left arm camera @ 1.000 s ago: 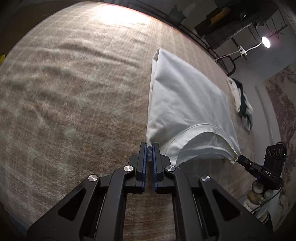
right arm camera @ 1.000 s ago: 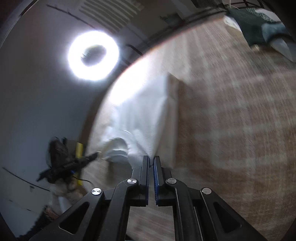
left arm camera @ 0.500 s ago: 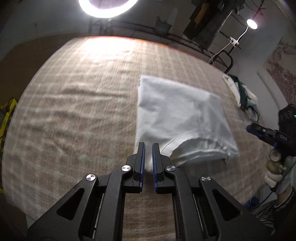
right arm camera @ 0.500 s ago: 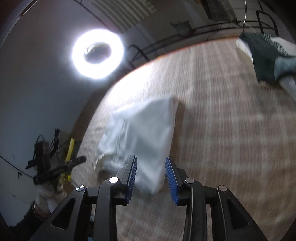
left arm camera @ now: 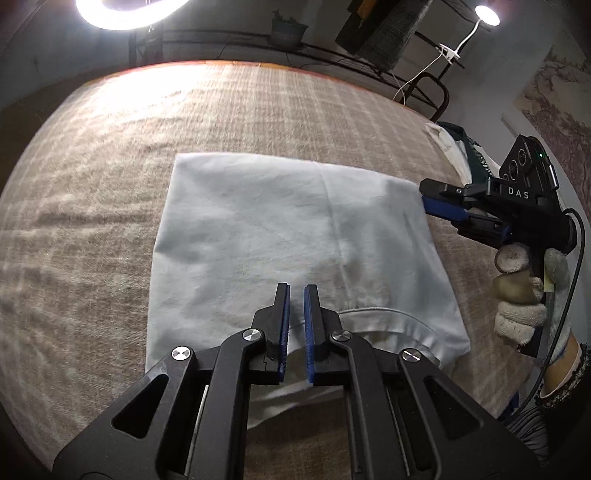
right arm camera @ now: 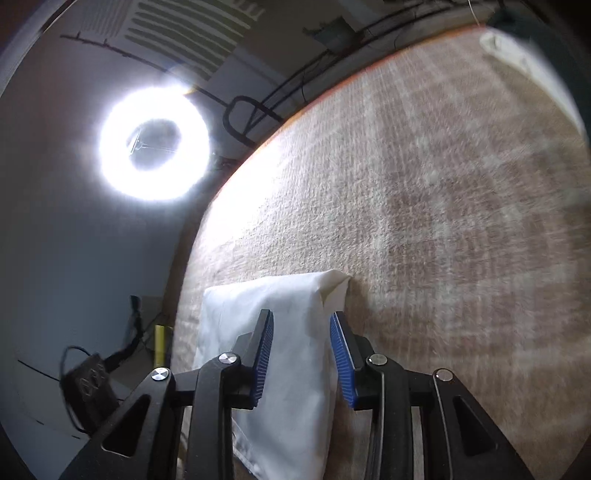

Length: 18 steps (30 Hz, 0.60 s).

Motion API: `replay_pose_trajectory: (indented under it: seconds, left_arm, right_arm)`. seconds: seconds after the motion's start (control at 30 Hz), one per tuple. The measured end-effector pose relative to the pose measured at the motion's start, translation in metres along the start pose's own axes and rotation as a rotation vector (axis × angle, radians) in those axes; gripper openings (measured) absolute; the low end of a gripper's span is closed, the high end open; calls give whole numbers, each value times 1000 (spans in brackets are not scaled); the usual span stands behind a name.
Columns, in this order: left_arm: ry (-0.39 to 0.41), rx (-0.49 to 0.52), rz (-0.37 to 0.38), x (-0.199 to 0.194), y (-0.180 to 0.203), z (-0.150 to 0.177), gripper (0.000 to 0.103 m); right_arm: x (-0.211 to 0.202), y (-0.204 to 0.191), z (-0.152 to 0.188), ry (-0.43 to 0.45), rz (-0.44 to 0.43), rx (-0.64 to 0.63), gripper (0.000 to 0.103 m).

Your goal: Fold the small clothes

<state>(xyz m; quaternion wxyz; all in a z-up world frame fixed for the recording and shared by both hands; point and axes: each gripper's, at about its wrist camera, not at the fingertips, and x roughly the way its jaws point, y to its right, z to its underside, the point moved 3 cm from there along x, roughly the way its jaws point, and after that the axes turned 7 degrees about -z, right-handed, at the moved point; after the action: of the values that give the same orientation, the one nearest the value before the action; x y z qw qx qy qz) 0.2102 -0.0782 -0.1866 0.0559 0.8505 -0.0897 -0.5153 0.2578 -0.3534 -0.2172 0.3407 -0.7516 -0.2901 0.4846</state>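
A white folded garment [left arm camera: 280, 236] lies flat on the beige checked table cover [left arm camera: 92, 184]. My left gripper [left arm camera: 296, 291] hovers over its near edge with the jaws a narrow gap apart, holding nothing. My right gripper [right arm camera: 301, 319] is open, its blue pads on either side of the garment's far right corner [right arm camera: 295, 306]. The right gripper also shows in the left wrist view [left arm camera: 439, 199], at the garment's right edge, held by a gloved hand [left arm camera: 524, 291].
A pile of other clothes, white and dark green [left arm camera: 461, 147], lies at the table's far right edge. A ring light [right arm camera: 153, 144] and a metal rack [left arm camera: 332, 55] stand behind the table. A desk lamp [left arm camera: 487, 14] shines at the upper right.
Both grippers let go of the garment, which now lies flat. The right gripper opened wide and moved to the garment's far right corner. The left gripper rose and opened slightly.
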Motion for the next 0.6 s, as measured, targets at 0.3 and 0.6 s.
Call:
replay_pose_trajectory:
  seconds: [0.3,0.6]
  left_arm:
    - [-23,-14,-6,12,-6,0,4]
    - [-39,-4,-26,20,-5,3,4]
  right_arm:
    - [17,12,-18,-12,-90,34,26]
    - [29,5,-23,22,-87,22,4]
